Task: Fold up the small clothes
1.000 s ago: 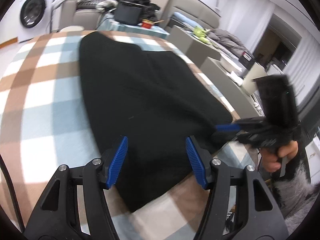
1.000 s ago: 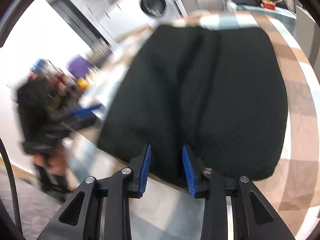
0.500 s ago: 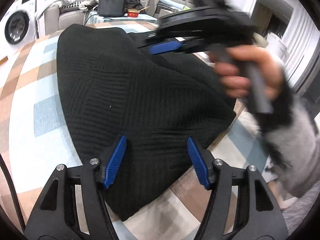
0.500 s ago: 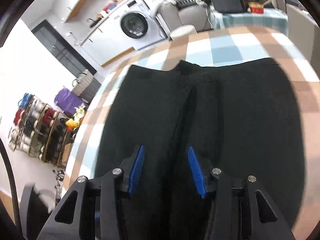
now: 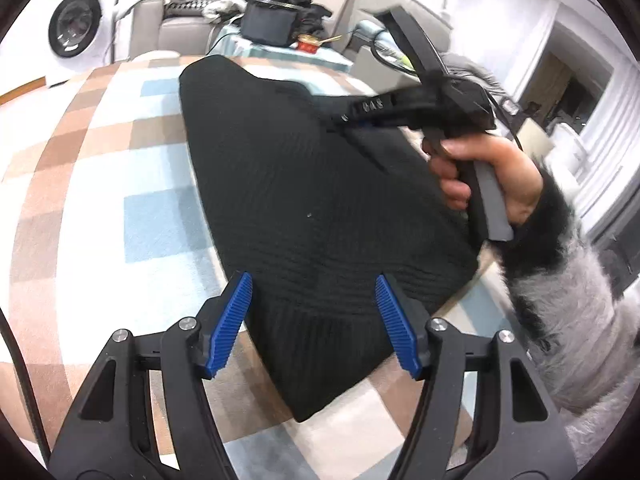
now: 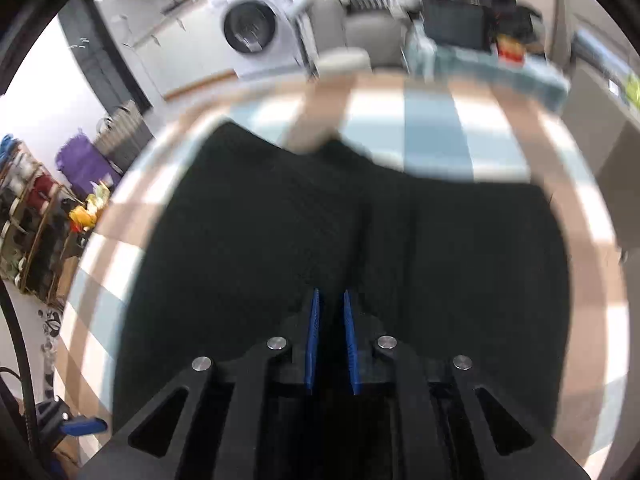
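Observation:
A black knit garment (image 5: 304, 200) lies spread on the checked tablecloth (image 5: 100, 184). My left gripper (image 5: 312, 320) is open, its blue pads either side of the garment's near end, just above it. My right gripper (image 6: 330, 316) is nearly closed, with a fold of the black garment (image 6: 256, 240) pinched between the pads near its middle ridge. The right gripper also shows in the left wrist view (image 5: 360, 114), held by a hand in a furry sleeve over the garment's right side.
A washing machine (image 5: 76, 32) stands at the back left. A side table with a black box (image 5: 270, 26) and a red cup (image 5: 308, 45) is behind the table. A shoe rack (image 6: 28, 216) stands on the floor at the left.
My right gripper moved over the garment's middle and its jaws closed on a fold. My left gripper stayed open at the near end.

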